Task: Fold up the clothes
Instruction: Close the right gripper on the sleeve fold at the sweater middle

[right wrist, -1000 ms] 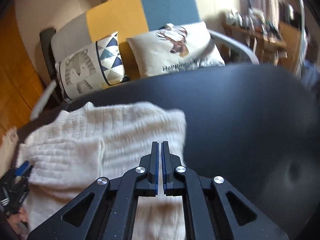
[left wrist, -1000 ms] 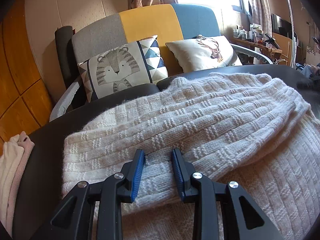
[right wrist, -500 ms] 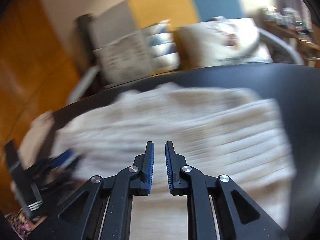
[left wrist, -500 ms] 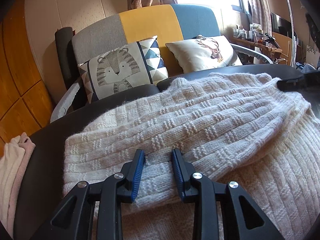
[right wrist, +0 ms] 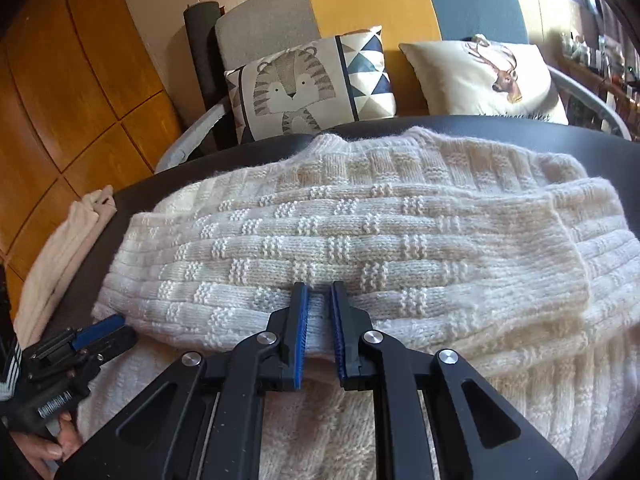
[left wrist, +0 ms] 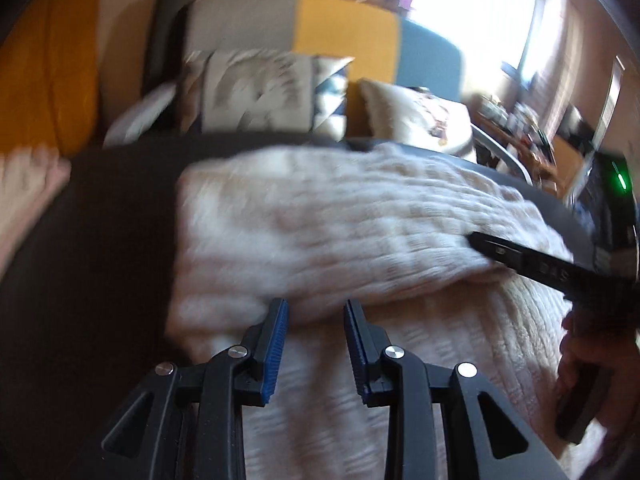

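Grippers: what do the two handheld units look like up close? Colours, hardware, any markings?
Both match: the left gripper and right gripper have matte black angular linkage arms with triangular cut-outs, round silver pivot screws and ribbed blue pads lining the fingers. In the left wrist view the right unit's body carries a lit green LED and pale lettering, too blurred to read. No cables show.
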`<act>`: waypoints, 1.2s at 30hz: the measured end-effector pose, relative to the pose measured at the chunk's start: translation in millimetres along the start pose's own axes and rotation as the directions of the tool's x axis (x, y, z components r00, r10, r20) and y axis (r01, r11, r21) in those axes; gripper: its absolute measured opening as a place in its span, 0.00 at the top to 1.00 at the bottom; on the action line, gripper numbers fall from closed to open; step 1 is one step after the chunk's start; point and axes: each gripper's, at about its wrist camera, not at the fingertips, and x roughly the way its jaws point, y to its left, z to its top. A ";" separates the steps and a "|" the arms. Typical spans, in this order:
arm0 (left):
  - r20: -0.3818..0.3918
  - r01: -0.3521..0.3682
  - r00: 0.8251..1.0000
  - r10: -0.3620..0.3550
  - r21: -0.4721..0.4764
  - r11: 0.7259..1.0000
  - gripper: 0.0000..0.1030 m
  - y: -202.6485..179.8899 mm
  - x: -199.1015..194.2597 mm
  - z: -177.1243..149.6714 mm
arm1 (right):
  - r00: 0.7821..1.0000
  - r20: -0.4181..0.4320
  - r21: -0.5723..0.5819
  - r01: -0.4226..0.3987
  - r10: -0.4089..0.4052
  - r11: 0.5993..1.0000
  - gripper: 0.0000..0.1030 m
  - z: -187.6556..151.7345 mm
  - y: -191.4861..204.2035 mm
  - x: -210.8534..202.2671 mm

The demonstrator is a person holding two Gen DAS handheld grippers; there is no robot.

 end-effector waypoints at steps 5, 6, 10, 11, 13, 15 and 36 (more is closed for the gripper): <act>0.006 0.064 0.998 -0.063 -0.096 0.993 0.73 23.8 2.9 0.9 | 1.000 0.010 -0.017 0.022 -0.022 1.000 0.88 -3.5 1.3 -7.8; 0.005 0.067 0.998 -0.067 -0.100 0.993 0.73 25.3 4.0 2.2 | 1.000 0.011 -0.017 0.023 -0.023 1.000 0.88 -3.8 1.8 -7.7; 0.001 0.093 0.996 -0.094 -0.109 0.990 0.73 28.2 2.1 0.9 | 1.000 0.016 -0.009 0.017 -0.017 1.000 0.88 -4.9 0.4 -8.7; 0.000 0.112 0.994 -0.112 -0.109 0.988 0.73 29.2 0.1 -1.2 | 1.000 0.017 -0.005 0.014 -0.014 1.000 0.88 -4.8 -0.1 -8.5; -0.001 0.155 0.988 -0.156 -0.106 0.982 0.73 29.9 -4.7 -8.2 | 1.000 0.020 0.003 0.007 -0.007 1.000 0.88 -5.2 -1.4 -8.7; -0.003 0.166 0.986 -0.167 -0.102 0.981 0.73 28.5 -7.5 -13.1 | 1.000 0.021 0.007 0.004 -0.004 1.000 0.88 -5.0 -2.4 -8.5; 0.019 -0.255 0.967 0.256 0.163 0.953 0.73 25.1 2.9 -0.1 | 1.000 0.020 0.036 -0.015 0.015 0.999 0.89 -5.1 -7.5 -7.6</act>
